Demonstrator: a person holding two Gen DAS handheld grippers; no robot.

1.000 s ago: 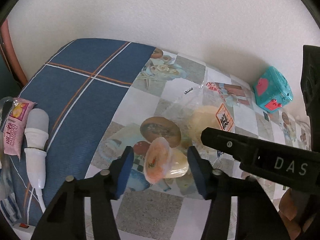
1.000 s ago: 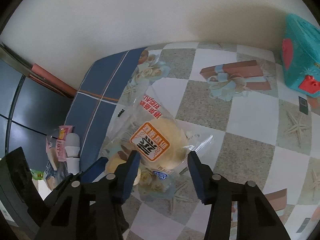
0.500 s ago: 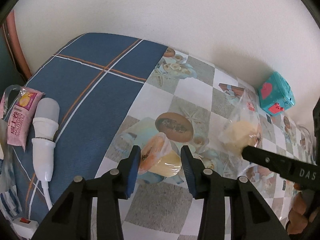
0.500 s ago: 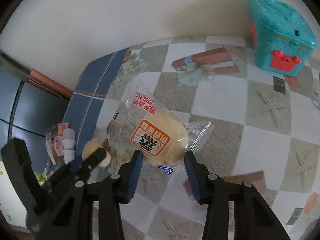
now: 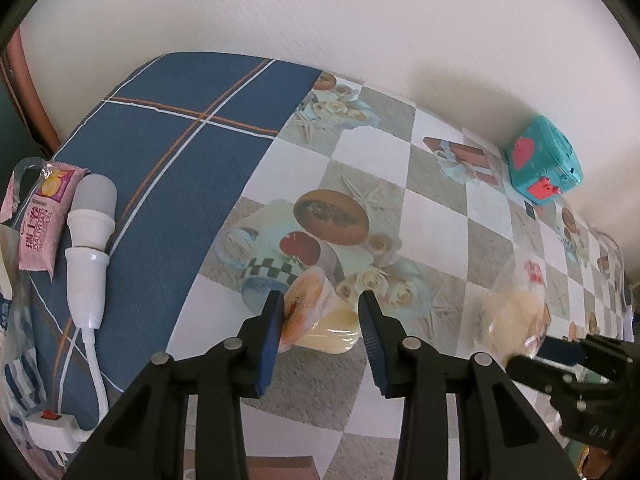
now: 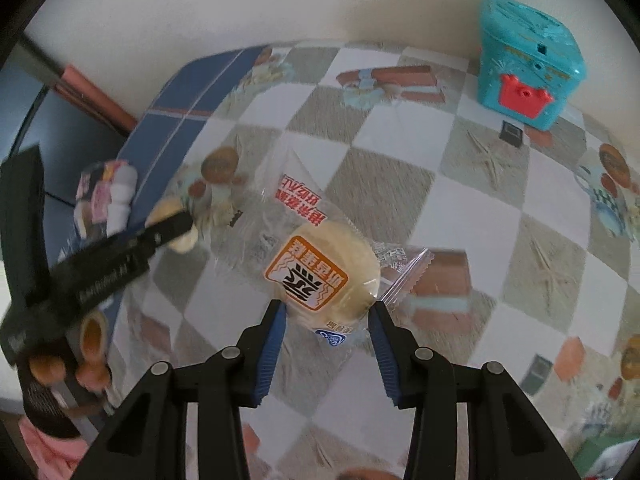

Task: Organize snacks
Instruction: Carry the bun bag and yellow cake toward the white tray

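Left wrist view: the left gripper (image 5: 320,320) pinches a small jelly cup (image 5: 316,316) on its side, orange printed lid toward the left pad, and its jaws are closing further on it. The cup hangs just above the checked tablecloth (image 5: 432,220). A thin plastic cup squeezed across its wall could buckle, pop its foil lid or squirt out sideways if the jaws tighten more.

In the right wrist view, the right gripper (image 6: 326,320) is clamped on the near edge of a wrapped steamed cake (image 6: 324,276) in a clear wrapper with an orange label, lifted off the cloth. The pads seem to catch mostly wrapper and the soft rim of the cake. My guess is the slick film could slide through the pads, or the cake could be crushed, and the blur around it suggests a quick swing that would worsen either.

The two grippers work close together; a sideways move could knock one into the other.

On the blue cloth lie a pink snack packet (image 5: 44,220) and a white plug-in lamp (image 5: 90,248), whose cord could snag. A teal toy box (image 6: 528,56) stands by the wall.
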